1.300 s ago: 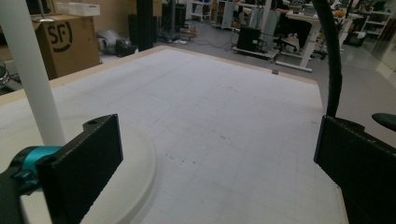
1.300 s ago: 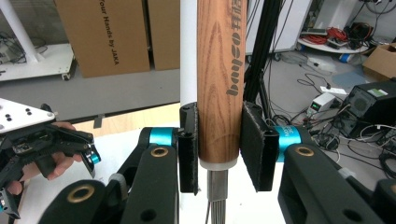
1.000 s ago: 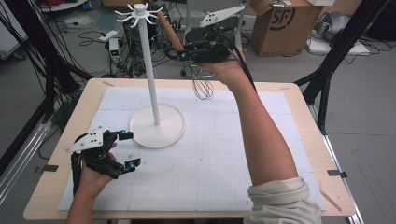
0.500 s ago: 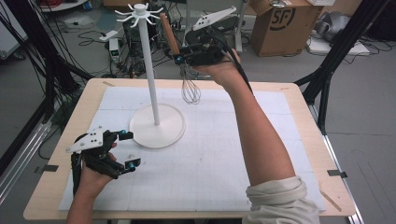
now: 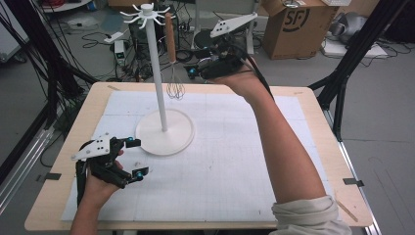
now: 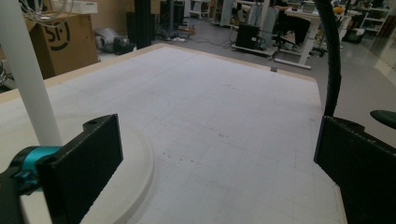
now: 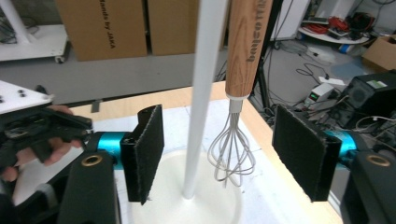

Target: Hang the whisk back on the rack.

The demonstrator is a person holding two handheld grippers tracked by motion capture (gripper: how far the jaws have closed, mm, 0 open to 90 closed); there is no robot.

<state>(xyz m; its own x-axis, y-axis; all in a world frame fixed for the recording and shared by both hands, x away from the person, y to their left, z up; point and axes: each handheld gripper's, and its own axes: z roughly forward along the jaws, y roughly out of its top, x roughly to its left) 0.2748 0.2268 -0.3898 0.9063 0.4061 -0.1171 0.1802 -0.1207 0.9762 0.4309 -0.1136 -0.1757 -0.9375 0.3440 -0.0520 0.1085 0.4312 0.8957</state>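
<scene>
Jaws wide apart before whisk (image 7: 237, 116), "SF" on cardboard box (image 5: 293, 24)

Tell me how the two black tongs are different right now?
The left tongs sit low over the white mat beside the white stand's round base; the right tongs are raised at the table's far edge, facing the hanging wooden-handled wire whisk. Both are open and hold nothing.

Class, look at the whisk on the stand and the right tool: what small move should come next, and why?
Probably draw the right tool straight back from the stand. Its jaws stand open, apart from the whisk, which seems to hang from a hook by itself.
</scene>
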